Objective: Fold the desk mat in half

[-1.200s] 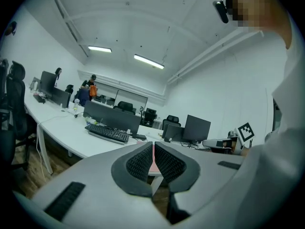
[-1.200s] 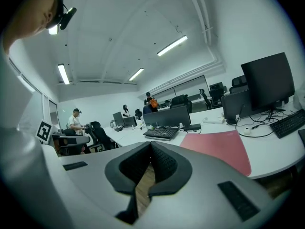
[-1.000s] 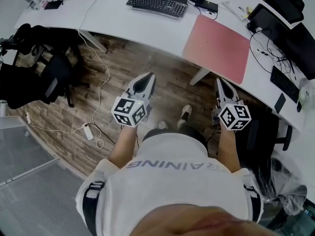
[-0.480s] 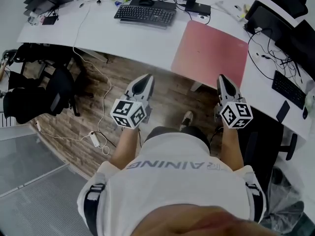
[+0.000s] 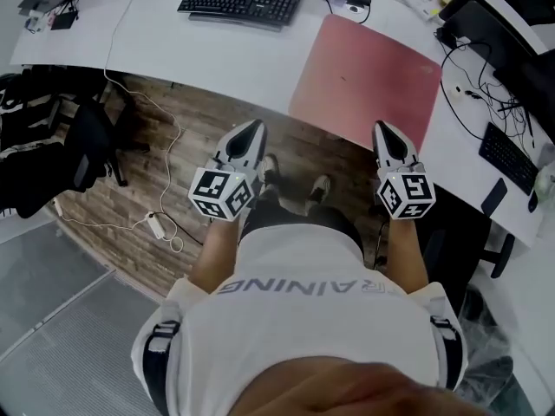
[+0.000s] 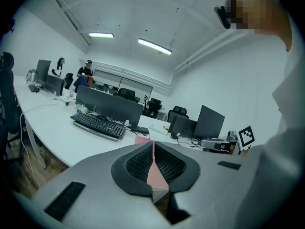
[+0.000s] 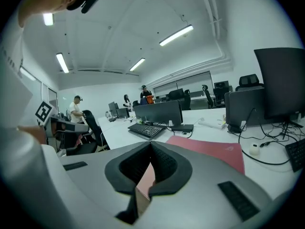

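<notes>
Left gripper (image 5: pixel 250 130) and right gripper (image 5: pixel 382 130) side by side over a wood-plank floor (image 5: pixel 165 167), short of the bench (image 5: pixel 217 55). Both pairs of jaws closed tip to tip, gripping nothing. Just ahead of the jaws and between them, nearer the right pair: the pink desk mat (image 5: pixel 364 81), flat and unfolded on the white curved bench, near edge along the bench's edge, apart from both grippers. Beyond the left jaws, a black keyboard (image 5: pixel 238 3) in front of a dark monitor (image 6: pixel 108 109). Right of the right jaws, black cables (image 5: pixel 473 94) and a second keyboard (image 5: pixel 503 150). Well to the left of the left jaws, a black office chair (image 5: pixel 52 159) and, on the floor, a white cord with a power adapter (image 5: pixel 156 226). Farther off, an open-plan office: white walls, strip lights (image 7: pixel 176 35) overhead, people standing in the distance.
</notes>
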Demonstrator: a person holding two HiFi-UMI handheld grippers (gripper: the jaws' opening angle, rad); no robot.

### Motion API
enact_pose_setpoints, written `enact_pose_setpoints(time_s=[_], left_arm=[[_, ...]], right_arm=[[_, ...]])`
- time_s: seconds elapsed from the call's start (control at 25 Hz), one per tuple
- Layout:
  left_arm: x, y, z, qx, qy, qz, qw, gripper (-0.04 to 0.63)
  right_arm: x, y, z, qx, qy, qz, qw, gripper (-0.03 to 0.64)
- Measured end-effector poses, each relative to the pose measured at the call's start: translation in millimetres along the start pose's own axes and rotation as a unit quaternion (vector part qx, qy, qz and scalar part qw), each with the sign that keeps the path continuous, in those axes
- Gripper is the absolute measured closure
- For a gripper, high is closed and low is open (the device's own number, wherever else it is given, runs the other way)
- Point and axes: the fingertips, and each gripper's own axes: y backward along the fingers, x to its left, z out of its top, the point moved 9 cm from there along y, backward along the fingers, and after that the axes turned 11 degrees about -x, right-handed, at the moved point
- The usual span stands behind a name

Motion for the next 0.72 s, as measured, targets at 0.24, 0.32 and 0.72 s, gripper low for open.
enact_pose_setpoints(time_s=[0.24, 0.32, 0.72], left_arm=[[53, -5, -7, 0.018, 0.019, -0.01, 0.9996, 0.555], [72, -9, -7, 0.022, 0.02, -0.018, 0.9994, 0.555], [137, -9, -24, 0.076, 0.021, -0.037, 0.9962, 0.555]], right_arm=[[41, -50, -21, 0.048, 0.064, -0.01, 0.997, 0.595], [56, -71, -31, 0.08, 0.09, -0.004, 0.993, 0.57], [119, -147, -121, 0.255, 0.226, 0.054, 0.939, 0.46]])
